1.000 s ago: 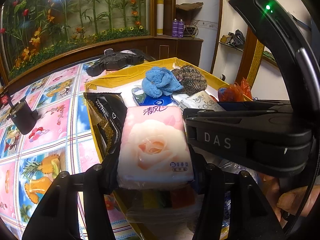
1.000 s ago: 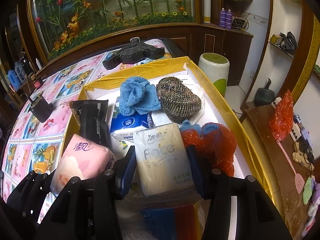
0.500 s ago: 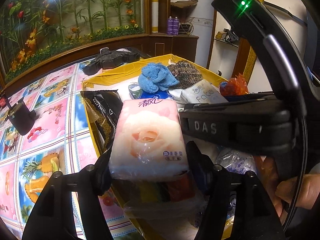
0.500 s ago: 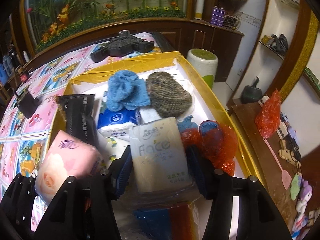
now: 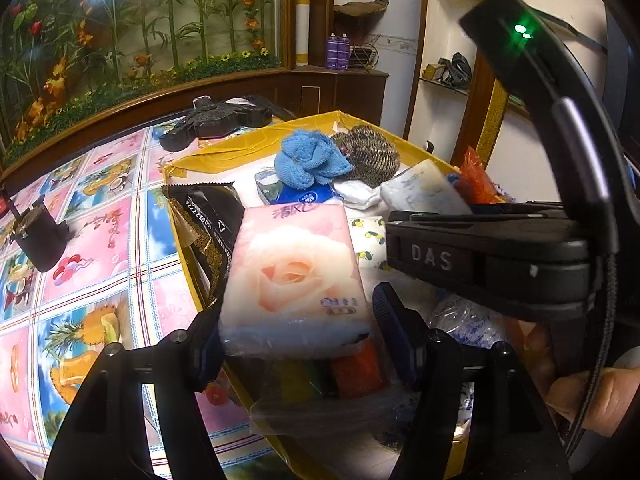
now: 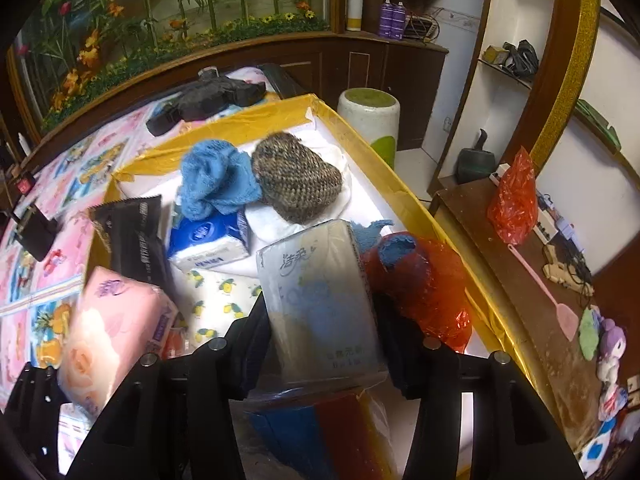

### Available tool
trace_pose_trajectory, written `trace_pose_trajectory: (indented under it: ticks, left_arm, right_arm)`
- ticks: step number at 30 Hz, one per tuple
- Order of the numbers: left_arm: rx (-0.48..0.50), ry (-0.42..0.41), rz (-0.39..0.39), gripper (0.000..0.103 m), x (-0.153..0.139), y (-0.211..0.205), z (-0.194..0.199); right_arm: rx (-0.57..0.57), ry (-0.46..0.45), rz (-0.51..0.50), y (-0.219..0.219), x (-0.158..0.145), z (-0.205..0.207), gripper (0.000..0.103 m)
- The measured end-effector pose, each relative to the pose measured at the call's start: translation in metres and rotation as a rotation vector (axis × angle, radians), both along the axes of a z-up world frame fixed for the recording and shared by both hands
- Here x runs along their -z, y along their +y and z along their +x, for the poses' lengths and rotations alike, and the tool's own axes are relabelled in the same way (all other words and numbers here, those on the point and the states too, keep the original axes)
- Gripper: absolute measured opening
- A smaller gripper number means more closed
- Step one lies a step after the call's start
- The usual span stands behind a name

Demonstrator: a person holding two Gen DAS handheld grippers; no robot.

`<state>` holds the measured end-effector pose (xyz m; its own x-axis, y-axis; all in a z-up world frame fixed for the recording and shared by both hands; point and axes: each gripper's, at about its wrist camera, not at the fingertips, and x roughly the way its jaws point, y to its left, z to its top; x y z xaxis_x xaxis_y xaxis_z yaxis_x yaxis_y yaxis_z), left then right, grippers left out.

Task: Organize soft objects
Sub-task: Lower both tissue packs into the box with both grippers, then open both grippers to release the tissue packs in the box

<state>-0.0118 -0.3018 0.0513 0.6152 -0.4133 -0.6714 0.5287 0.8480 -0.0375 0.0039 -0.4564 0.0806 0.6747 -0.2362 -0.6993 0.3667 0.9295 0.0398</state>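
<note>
The pink tissue pack (image 5: 294,276) fills the middle of the left wrist view. It shows a pale rose and purple script reading 清风, and the small blue label at its lower right is too blurred to read. It sits between the fingers of the left gripper (image 5: 298,332), whose tongs have just been opening – the right pad stands slightly clear of the wrapper. The pack rests on a clear-wrapped bundle of coloured sponges (image 5: 328,376).

The right gripper (image 6: 324,340) has just been closing and is clamped on a cream tissue pack (image 6: 320,300) marked 洁柔; the larger blue lettering below that is smeared. Its black casing (image 5: 480,256) reads "DAS".

Both packs are at the near end of a yellow-rimmed box (image 6: 420,200). Further up the frame lie a black pouch (image 6: 136,236) with white print too small to read, a blue-and-white tissue pack (image 6: 208,240) with a round logo, a blue cloth (image 6: 216,184), a brown knitted piece (image 6: 296,180) and, to the right, a red plastic bag (image 6: 424,292).

The box sits on a tablecloth (image 5: 100,240) printed with fruit squares – behind it are a bamboo-and-flower mural (image 5: 140,32) and two purple spray cans (image 5: 338,52).
</note>
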Motion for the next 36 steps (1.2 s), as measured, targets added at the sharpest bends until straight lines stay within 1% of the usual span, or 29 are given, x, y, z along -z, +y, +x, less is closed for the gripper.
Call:
trace_pose_trajectory:
  ticks: [2,4,6,10,13,17,19,20,22,23,25,28,31,33,36]
  left_arm:
    - [-0.004,-0.009,-0.014,0.066,-0.003,0.003,0.0]
    - [-0.001,-0.02,-0.008,0.066,-0.004,0.002,-0.002]
    - [0.007,-0.03,-0.002,0.066,-0.004,0.001,-0.004]
    - [0.022,-0.057,0.015,0.066,-0.003,-0.002,-0.007]
    - [0.03,-0.062,0.006,0.066,-0.004,0.0,-0.006]
    - [0.027,-0.077,-0.005,0.066,-0.005,0.002,-0.008]
    - [0.029,-0.091,-0.018,0.066,-0.007,0.005,-0.009]
    - [0.03,-0.096,-0.024,0.067,-0.008,0.007,-0.01]
    - [0.028,-0.105,-0.026,0.075,-0.008,0.008,-0.011]
    - [0.027,-0.11,-0.029,0.075,-0.008,0.009,-0.012]
    - [0.027,-0.105,-0.035,0.075,-0.01,0.011,-0.011]
    - [0.03,-0.07,-0.058,0.075,-0.01,0.015,-0.008]
    - [0.031,-0.051,-0.059,0.075,-0.009,0.017,-0.006]
    - [0.033,-0.053,-0.063,0.075,-0.009,0.018,-0.007]
    - [0.038,-0.082,-0.062,0.075,-0.011,0.019,-0.011]
  right_arm:
    - [-0.005,-0.015,-0.013,0.003,-0.006,-0.006,0.053]
    - [-0.011,-0.035,-0.027,0.008,-0.012,-0.015,0.059]
    - [-0.012,-0.041,-0.036,0.011,-0.013,-0.023,0.062]
    - [-0.004,-0.035,-0.032,0.015,-0.012,-0.035,0.063]
    - [-0.002,-0.038,-0.014,0.016,-0.013,-0.043,0.064]
    - [0.005,-0.042,-0.03,0.02,-0.021,-0.052,0.071]
    - [0.01,-0.045,-0.037,0.022,-0.023,-0.054,0.072]
    - [0.013,-0.047,-0.038,0.024,-0.024,-0.056,0.073]
    - [0.013,-0.047,-0.039,0.027,-0.025,-0.058,0.075]
    - [0.012,-0.048,-0.042,0.03,-0.025,-0.058,0.076]
    - [0.013,-0.048,-0.048,0.032,-0.024,-0.057,0.078]
    - [0.003,-0.045,-0.05,0.035,-0.023,-0.058,0.079]
    - [-0.002,-0.048,-0.049,0.035,-0.023,-0.061,0.079]
    - [-0.006,-0.056,-0.045,0.034,-0.024,-0.064,0.081]
    - [-0.004,-0.064,-0.042,0.033,-0.024,-0.071,0.084]
